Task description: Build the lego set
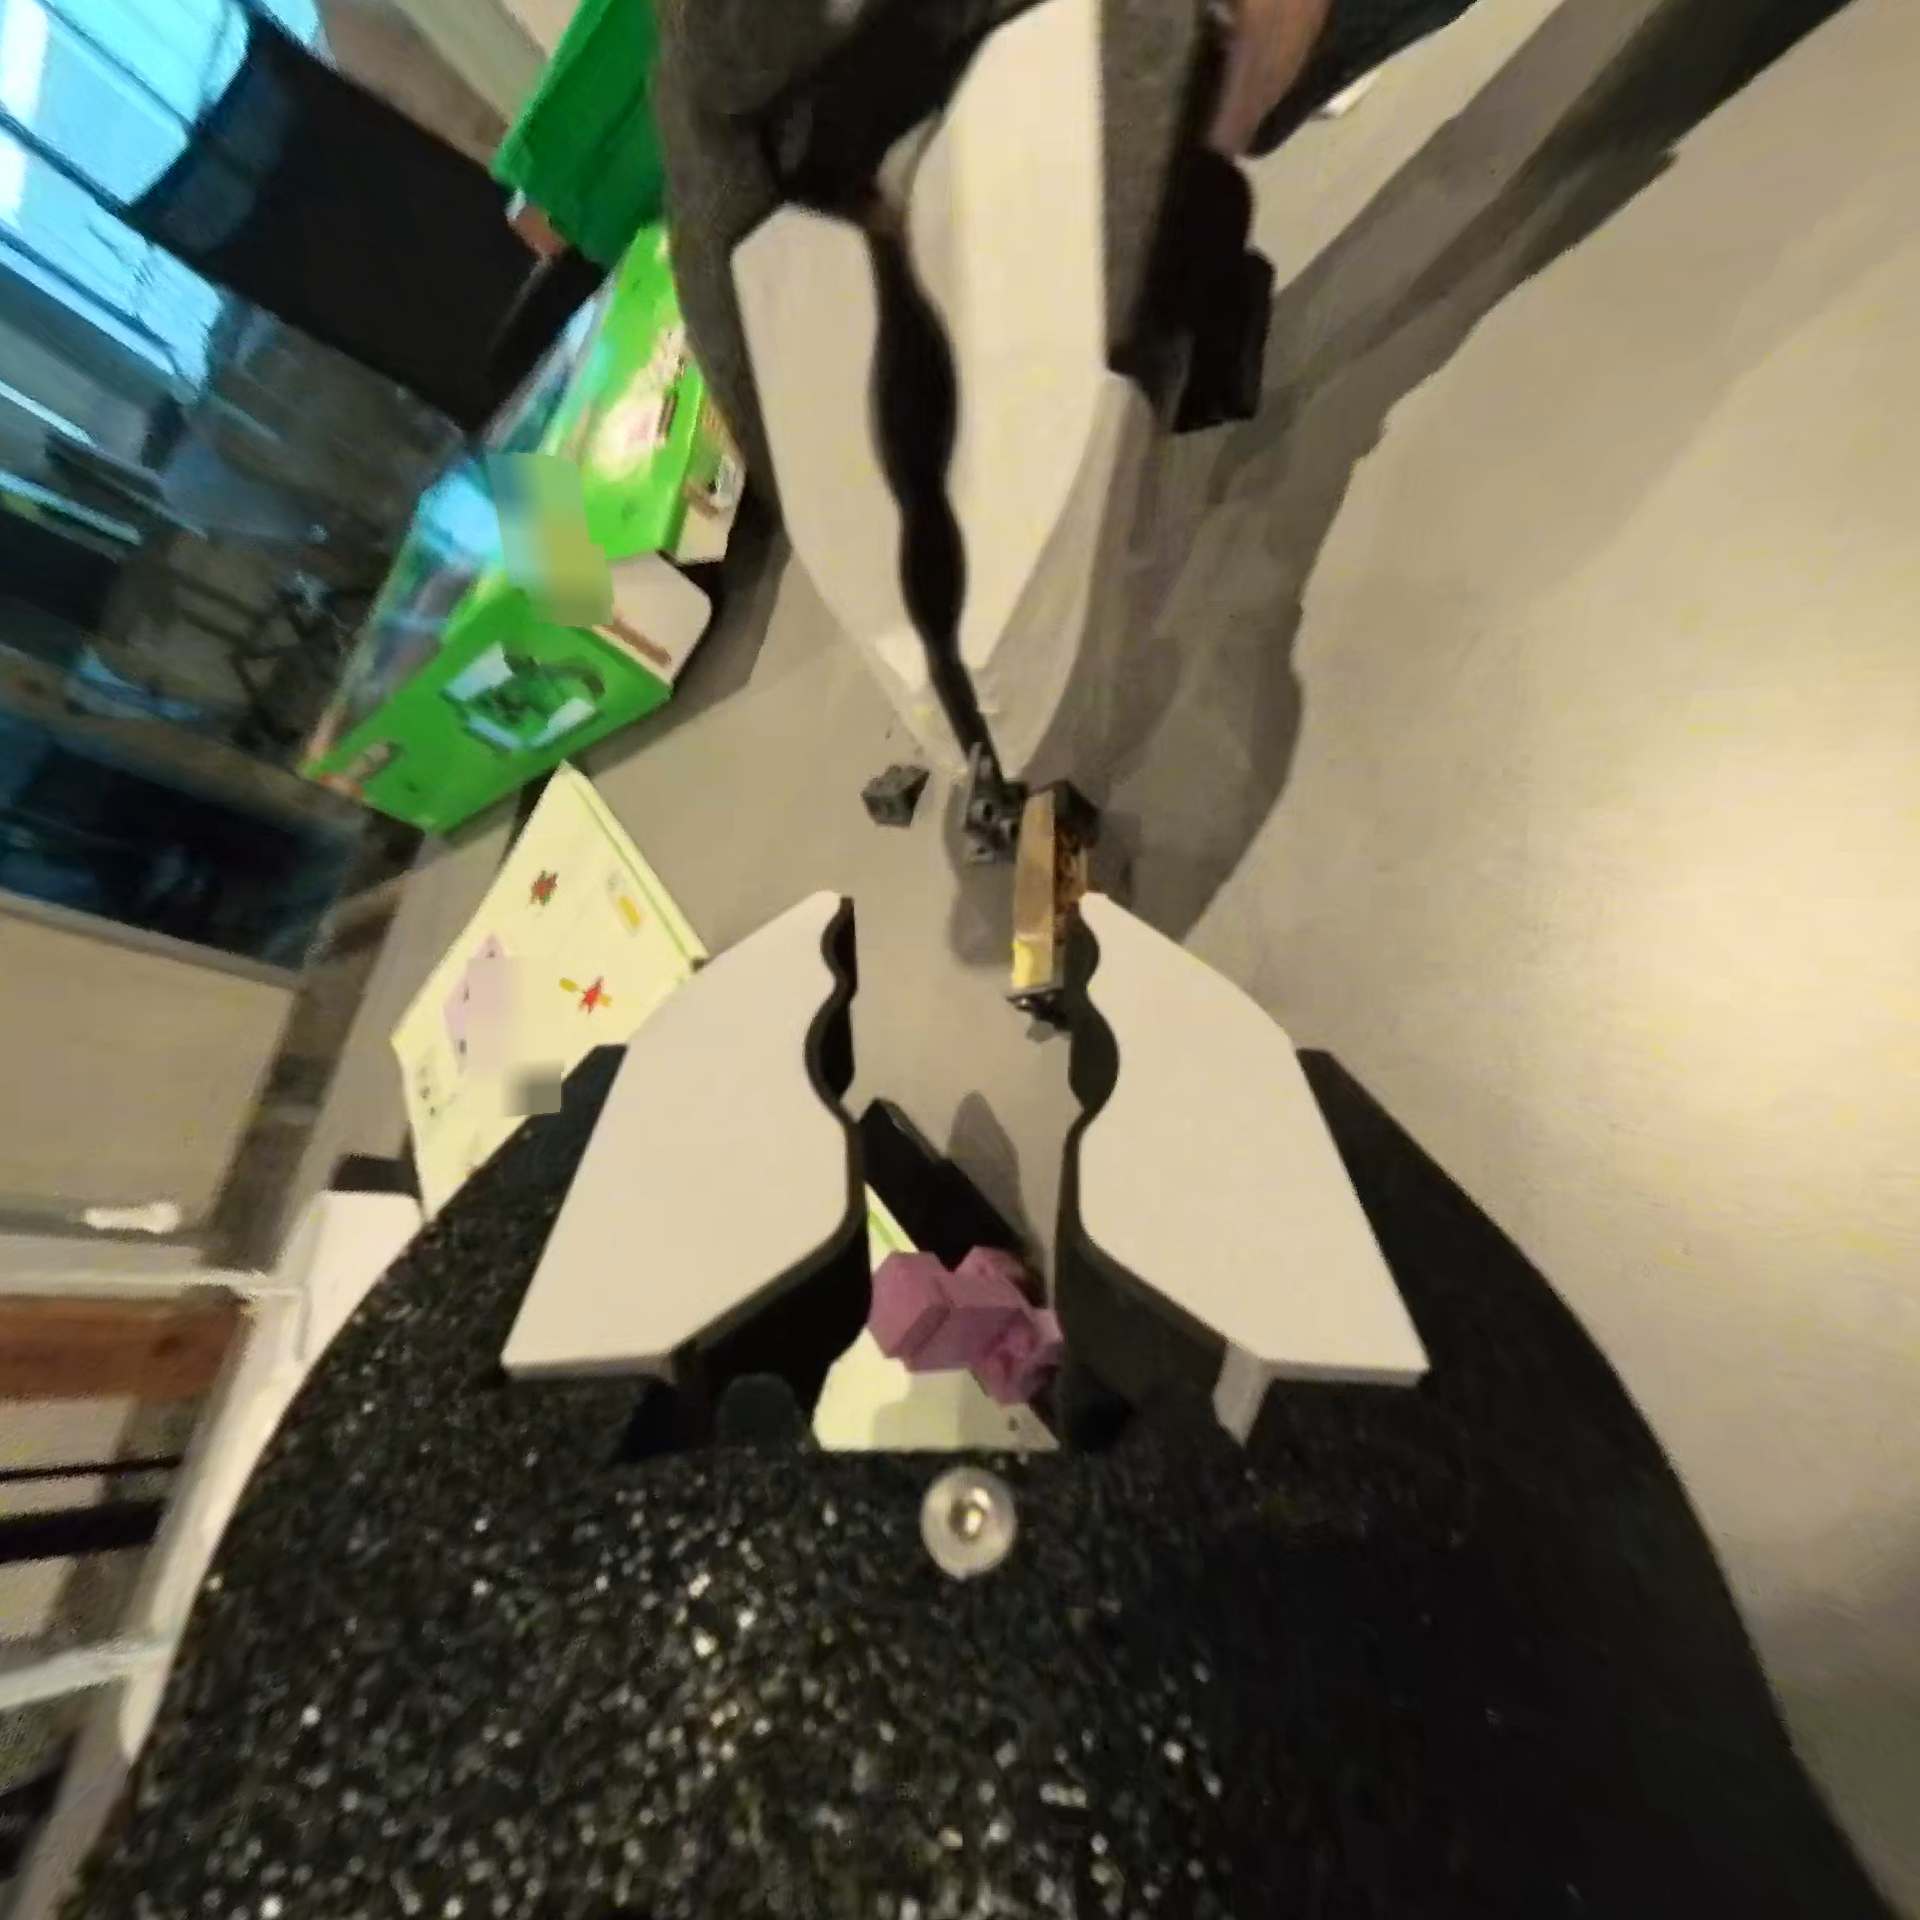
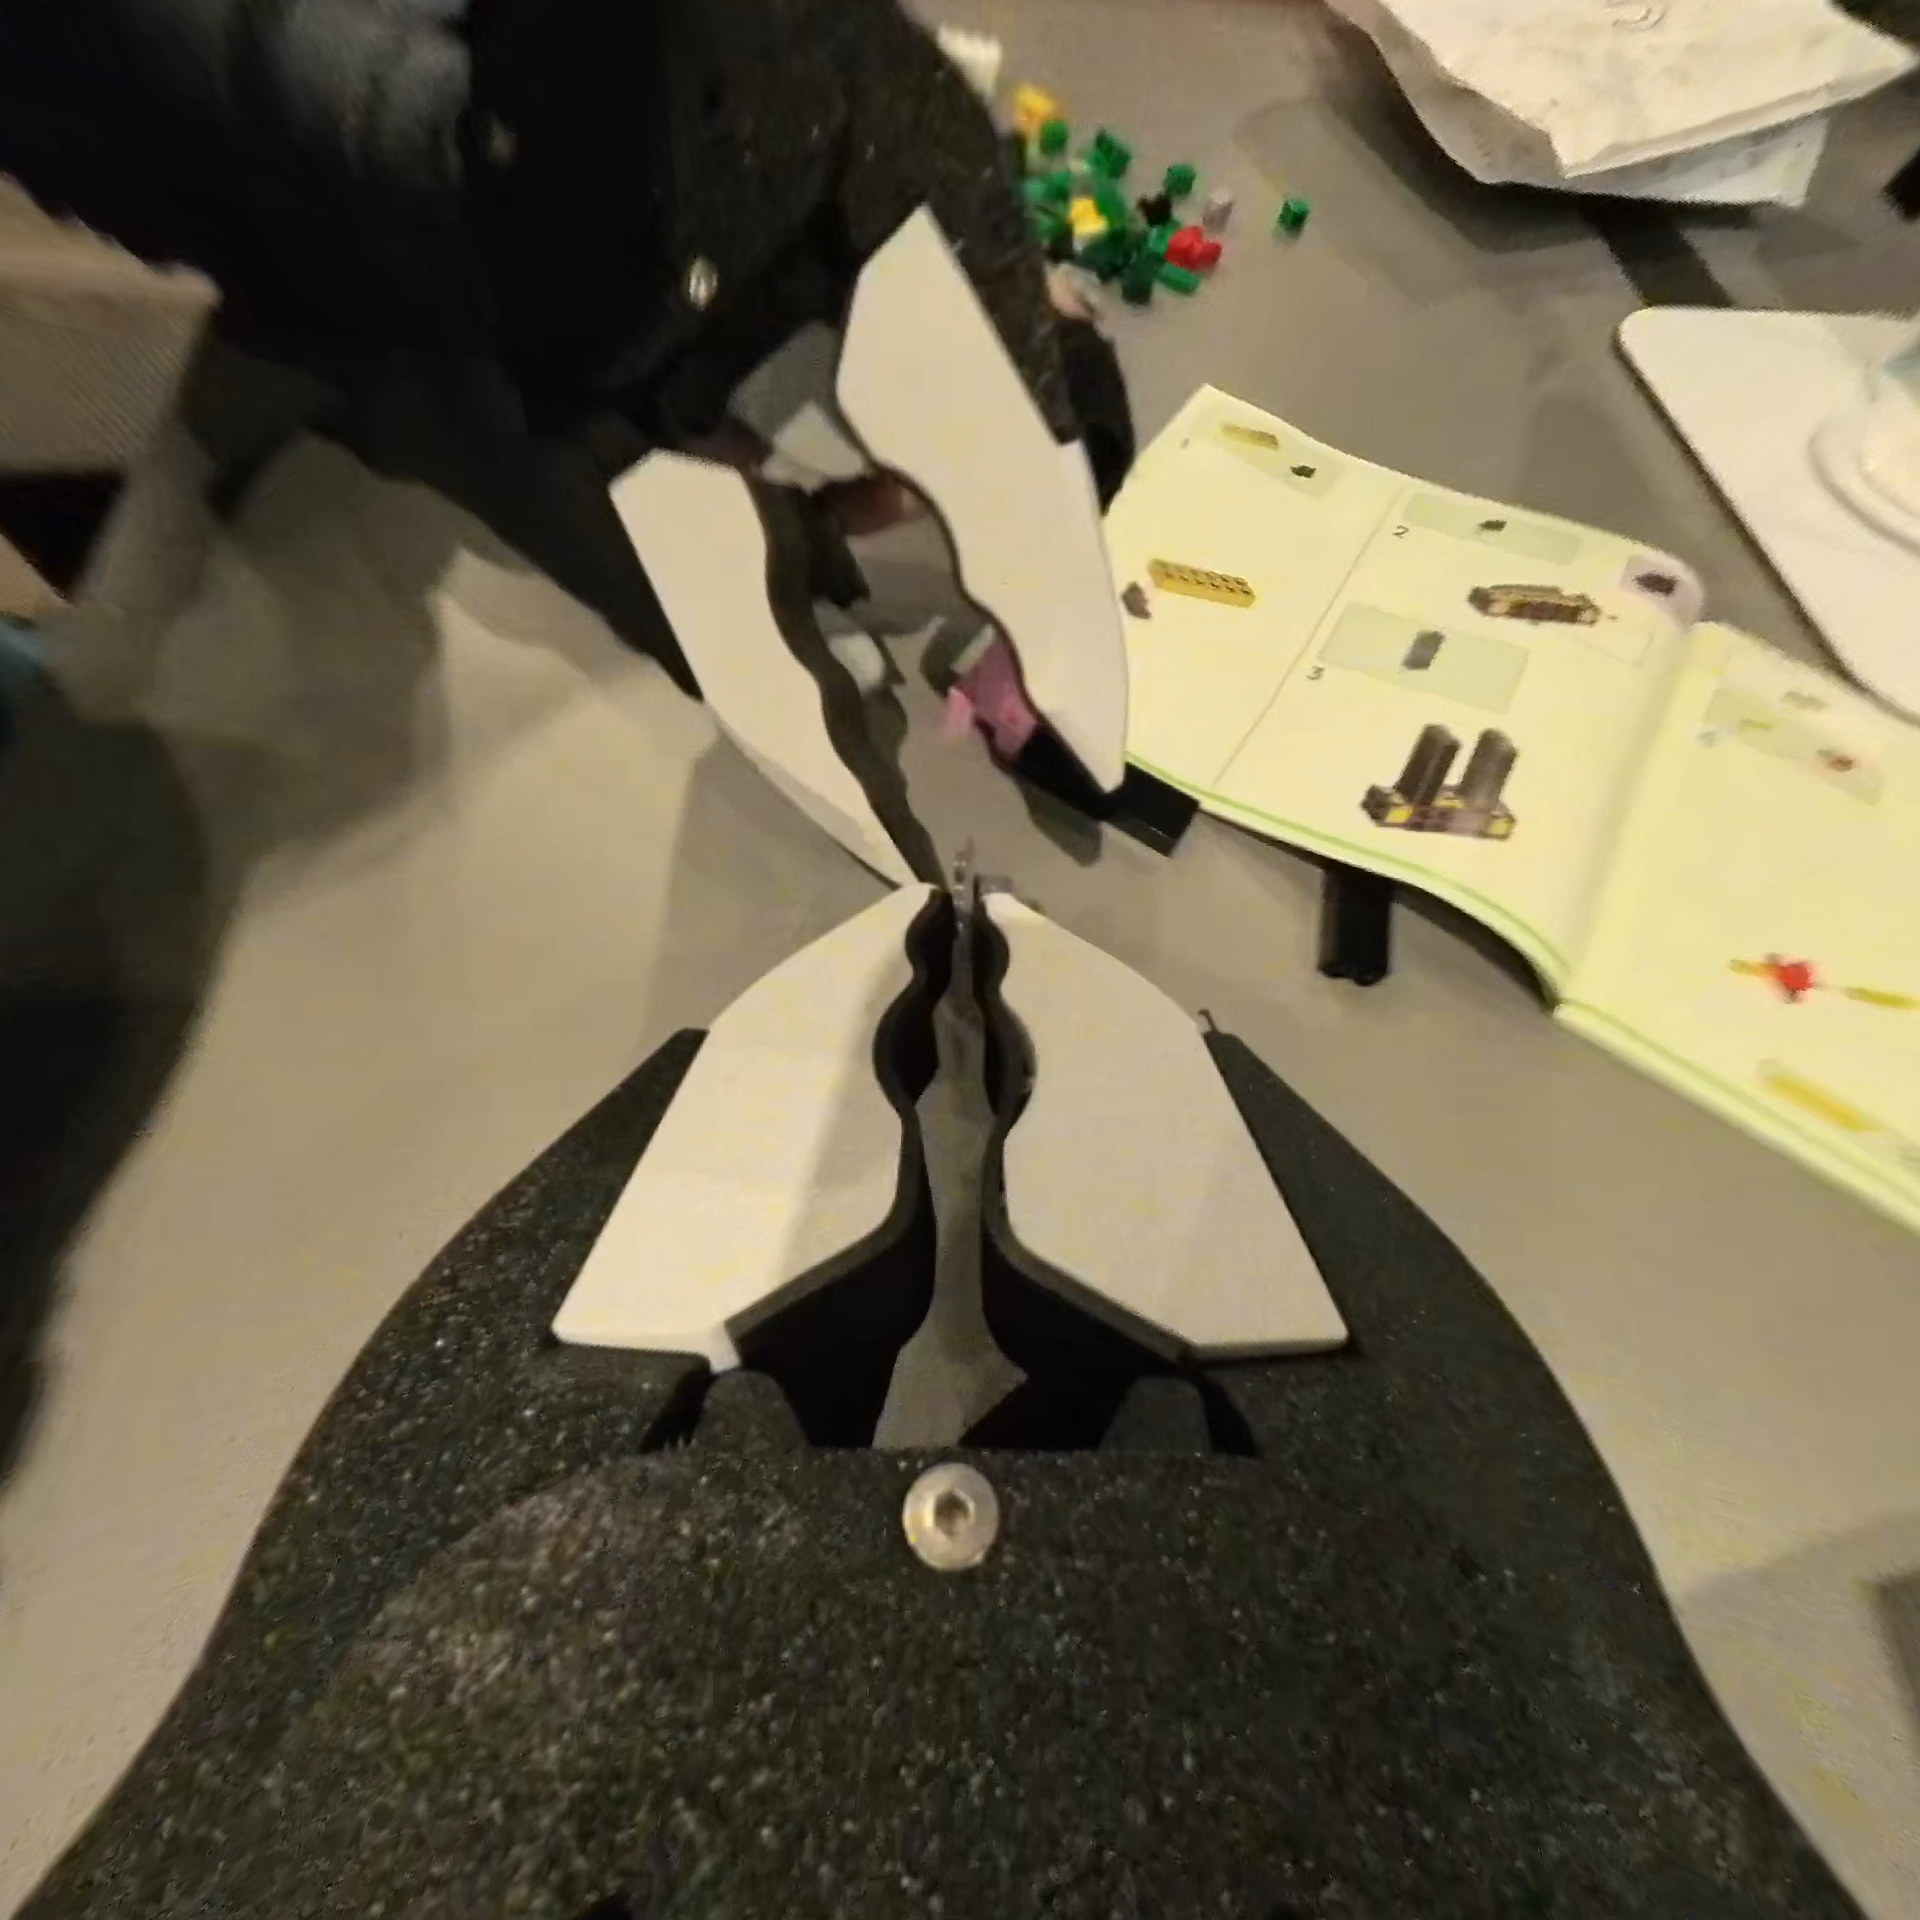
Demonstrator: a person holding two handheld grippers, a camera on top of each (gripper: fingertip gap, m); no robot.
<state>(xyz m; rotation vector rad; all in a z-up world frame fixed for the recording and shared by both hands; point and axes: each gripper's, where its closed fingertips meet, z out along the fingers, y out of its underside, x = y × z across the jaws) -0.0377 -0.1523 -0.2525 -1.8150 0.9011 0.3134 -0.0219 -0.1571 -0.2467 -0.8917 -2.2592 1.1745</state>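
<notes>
In the left wrist view my left gripper is open. A long tan brick stands on edge against its right fingertip; the left finger is well clear of it. My right gripper comes in from above, shut on a small dark piece pressed at the tan brick's far end. In the right wrist view my right gripper is shut on that thin dark piece, tip to tip with the open left gripper. A pink lego figure lies below the left gripper.
A loose black piece lies beside the brick. The open instruction booklet is at right, with black parts at its edge. A pile of loose bricks, paper bags, a white tray; green boxes.
</notes>
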